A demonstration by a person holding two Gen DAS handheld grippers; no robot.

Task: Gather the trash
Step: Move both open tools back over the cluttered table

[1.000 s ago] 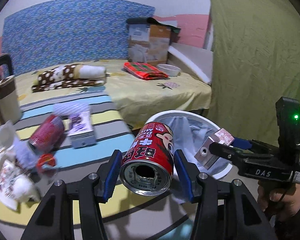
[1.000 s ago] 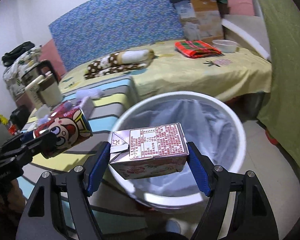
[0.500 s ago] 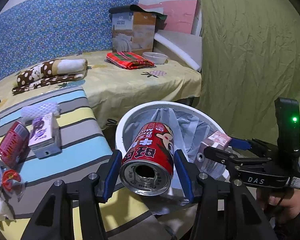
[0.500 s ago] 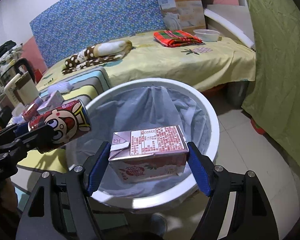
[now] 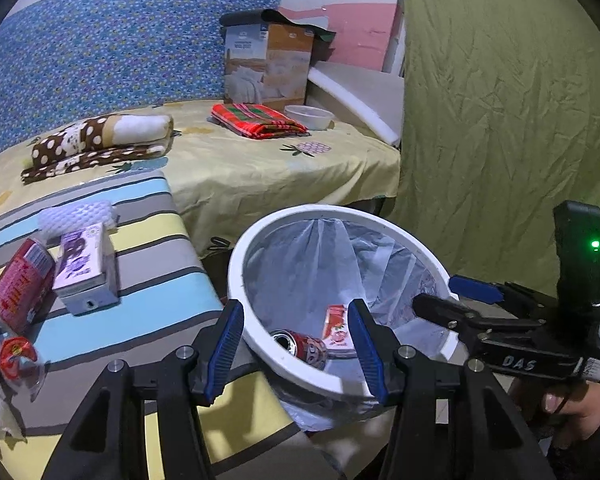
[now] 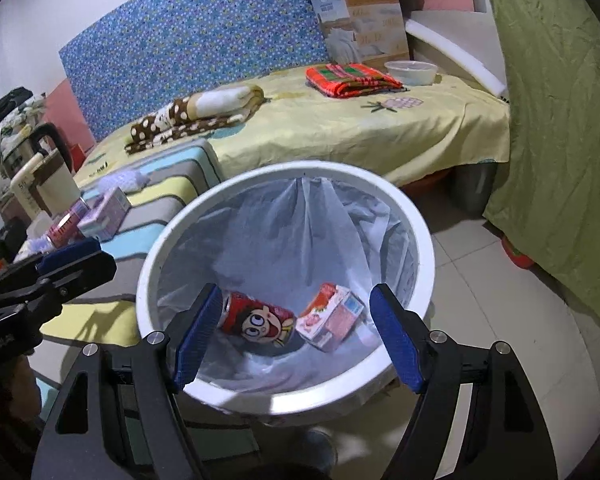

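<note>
Two pieces of trash lie at the bottom of the white bin [image 6: 418,248], on its thin plastic liner [image 6: 312,220]: a red can [image 6: 260,320] with a cartoon face, lying on its side, and a pink drink carton [image 6: 332,316] just beside it, close enough that they seem to touch. The right gripper [image 6: 296,328] hangs over the near rim of the bin with its blue pads wide apart and nothing between them. The left gripper [image 5: 296,344] is also spread wide and empty, above the bin rim on the side of the striped cushion [image 5: 148,256]. More trash waits on this cushion: another red can [image 5: 18,284] on its side, a small purple carton [image 5: 86,268] next to it, a white foam net [image 5: 76,216] behind them, and a red wrapper [image 5: 16,354] nearer to the camera. Behind the cushion stands a bed [image 5: 268,164] with a yellow sheet, a folded red cloth [image 5: 260,120] and a cardboard box [image 5: 268,64]
</note>
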